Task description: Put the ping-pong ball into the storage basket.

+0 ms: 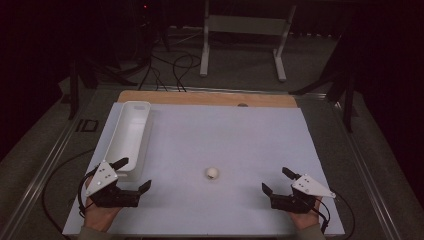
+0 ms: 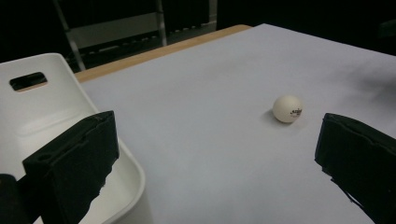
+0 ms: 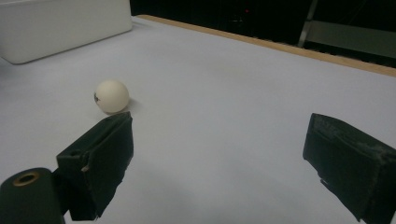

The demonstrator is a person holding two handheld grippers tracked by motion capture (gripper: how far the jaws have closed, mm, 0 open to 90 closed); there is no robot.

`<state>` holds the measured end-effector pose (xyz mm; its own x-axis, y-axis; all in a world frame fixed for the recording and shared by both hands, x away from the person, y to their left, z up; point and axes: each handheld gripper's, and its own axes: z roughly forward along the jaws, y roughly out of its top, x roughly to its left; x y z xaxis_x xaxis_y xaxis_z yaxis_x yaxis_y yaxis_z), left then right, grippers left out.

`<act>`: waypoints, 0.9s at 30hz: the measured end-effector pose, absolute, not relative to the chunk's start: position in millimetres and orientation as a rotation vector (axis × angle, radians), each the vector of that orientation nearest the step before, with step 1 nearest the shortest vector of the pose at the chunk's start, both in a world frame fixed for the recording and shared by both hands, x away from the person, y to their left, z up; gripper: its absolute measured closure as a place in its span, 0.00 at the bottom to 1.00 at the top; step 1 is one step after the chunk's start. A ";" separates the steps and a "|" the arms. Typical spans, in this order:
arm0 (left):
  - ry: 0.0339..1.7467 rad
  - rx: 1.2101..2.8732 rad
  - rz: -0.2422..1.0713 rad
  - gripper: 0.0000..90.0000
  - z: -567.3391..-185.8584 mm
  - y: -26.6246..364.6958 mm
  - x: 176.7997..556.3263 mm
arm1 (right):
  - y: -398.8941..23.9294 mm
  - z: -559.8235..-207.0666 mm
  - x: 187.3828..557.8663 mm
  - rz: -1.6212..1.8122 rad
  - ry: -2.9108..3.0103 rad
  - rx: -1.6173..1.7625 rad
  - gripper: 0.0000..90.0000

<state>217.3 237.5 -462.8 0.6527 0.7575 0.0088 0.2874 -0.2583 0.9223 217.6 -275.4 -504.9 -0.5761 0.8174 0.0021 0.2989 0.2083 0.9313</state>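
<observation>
Jaws: both pairs are held wide apart and nothing is gripped by the left gripper [image 1: 133,173] or the right gripper [image 1: 276,181].
Ball: a small white ball [image 1: 212,173] is seen lying loose on the tabletop [image 1: 240,130], between the two grippers and apart from both.
Tray: a long white tray [image 1: 131,131] is set at the left, just beside the left gripper, with nothing seen inside it.
Progress: judged at the start; the ball is not yet grasped.
Left: grasping, lifting and, probably, placing in the tray.
</observation>
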 end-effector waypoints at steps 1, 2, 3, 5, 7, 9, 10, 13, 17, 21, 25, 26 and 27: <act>0.833 1.831 0.566 0.00 -462.8 237.5 217.3 | -275.5 -504.9 217.6 1.358 1.986 1.033 0.09; 0.831 1.838 0.561 0.00 -462.2 236.5 218.1 | -275.5 -504.9 217.6 1.358 1.986 1.033 0.09; 0.827 1.848 0.561 0.00 -461.5 235.2 219.4 | -275.2 -505.3 217.8 1.356 1.989 1.032 0.09; 0.822 1.856 0.552 0.00 -461.1 233.8 220.8 | -274.6 -505.5 217.9 1.354 1.993 1.027 0.09; 0.823 1.863 0.544 0.00 -461.6 233.0 222.2 | -274.2 -505.6 217.9 1.353 1.994 1.027 0.09; 0.825 1.872 0.539 0.00 -462.3 232.0 223.5 | -274.4 -505.7 218.1 1.354 1.994 1.027 0.09; 0.830 1.877 0.535 0.00 -462.6 231.4 224.1 | -274.6 -505.8 218.2 1.354 1.994 1.027 0.09; 0.835 1.884 0.525 0.00 -463.1 230.1 225.8 | -274.5 -505.9 218.3 1.354 1.993 1.031 0.09; 0.835 1.902 0.514 0.00 -462.7 227.7 227.2 | -274.3 -505.9 218.4 1.354 1.993 1.029 0.09; 0.821 1.920 0.511 0.00 -459.8 224.1 228.7 | -274.6 -505.8 218.5 1.355 1.992 1.030 0.09; 0.811 1.939 0.503 0.00 -457.7 220.5 230.9 | -274.5 -505.9 218.6 1.353 1.993 1.030 0.09; 0.813 1.945 0.500 0.00 -457.7 219.2 231.5 | -274.5 -505.9 218.6 1.354 1.992 1.029 0.09; 0.814 1.952 0.500 0.00 -457.6 218.6 231.8 | -274.7 -505.9 218.7 1.354 1.992 1.029 0.09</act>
